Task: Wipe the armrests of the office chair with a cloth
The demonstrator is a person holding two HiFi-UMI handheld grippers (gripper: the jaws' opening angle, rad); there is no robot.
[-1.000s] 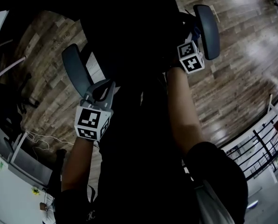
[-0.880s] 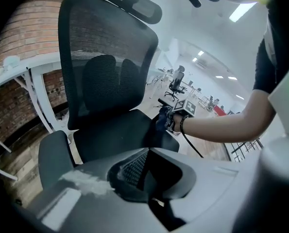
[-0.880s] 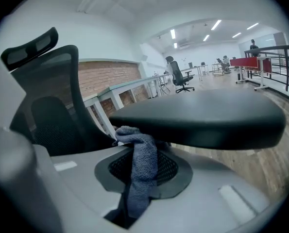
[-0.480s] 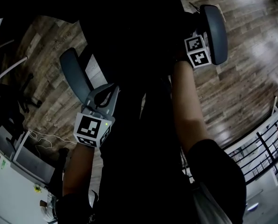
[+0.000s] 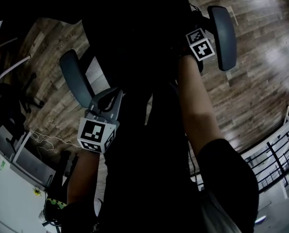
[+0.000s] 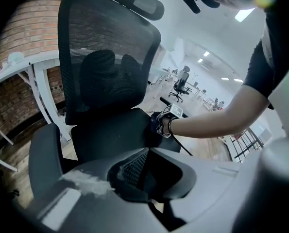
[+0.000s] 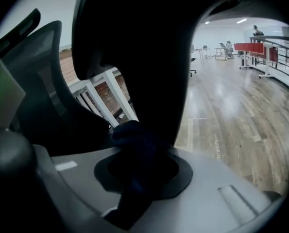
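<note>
Only the right gripper view shows the dark blue cloth (image 7: 132, 132), pinched by the right gripper (image 7: 137, 164) against the right armrest (image 5: 223, 35). The left gripper (image 5: 105, 100), jaws spread and empty, sits just beside the left armrest (image 5: 74, 76).

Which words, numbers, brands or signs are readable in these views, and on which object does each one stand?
No text is readable in any view.
Black-and-white marker cube of the left gripper: square patterns only, no letters.
Second marker cube, of the right gripper: the same.
Small stickers on the white cabinet: too small to read.
</note>
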